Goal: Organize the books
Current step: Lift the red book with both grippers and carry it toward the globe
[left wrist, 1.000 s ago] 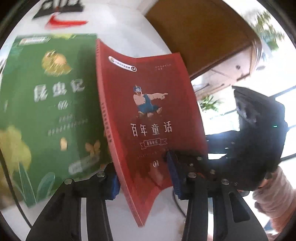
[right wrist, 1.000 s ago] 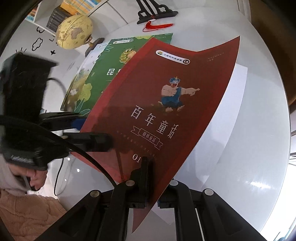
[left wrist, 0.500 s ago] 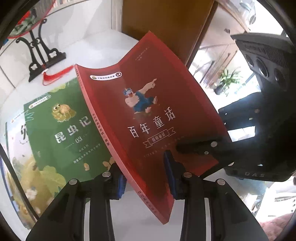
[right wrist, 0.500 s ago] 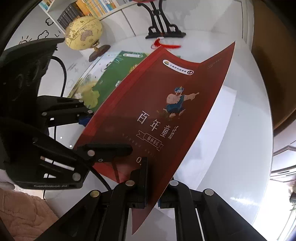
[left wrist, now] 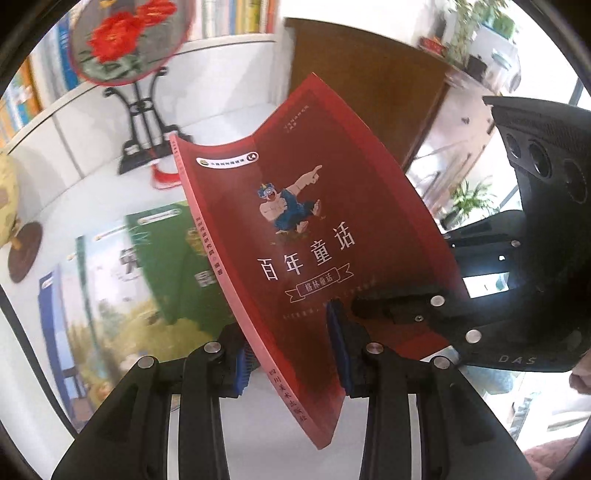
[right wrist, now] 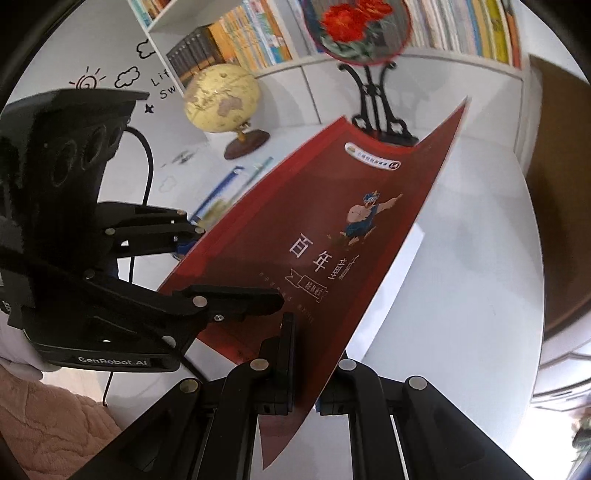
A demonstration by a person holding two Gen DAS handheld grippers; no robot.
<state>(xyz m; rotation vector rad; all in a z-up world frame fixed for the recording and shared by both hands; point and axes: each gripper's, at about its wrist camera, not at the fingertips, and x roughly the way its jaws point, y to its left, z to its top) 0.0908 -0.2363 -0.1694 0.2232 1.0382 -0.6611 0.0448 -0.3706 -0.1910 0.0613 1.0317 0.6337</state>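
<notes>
The fingers of the left gripper (left wrist: 291, 347) pinched the spine edge of the red book (left wrist: 314, 236), and those of the right gripper (right wrist: 306, 365) were pressed together on its lower corner, so the book hung tilted above the white table (right wrist: 461, 295). On that table, behind the book, stood a globe (right wrist: 221, 98) and a round flower ornament (right wrist: 360, 29) on a black stand. Below the book's spine lay a green book (left wrist: 173, 266) atop other books.
</notes>
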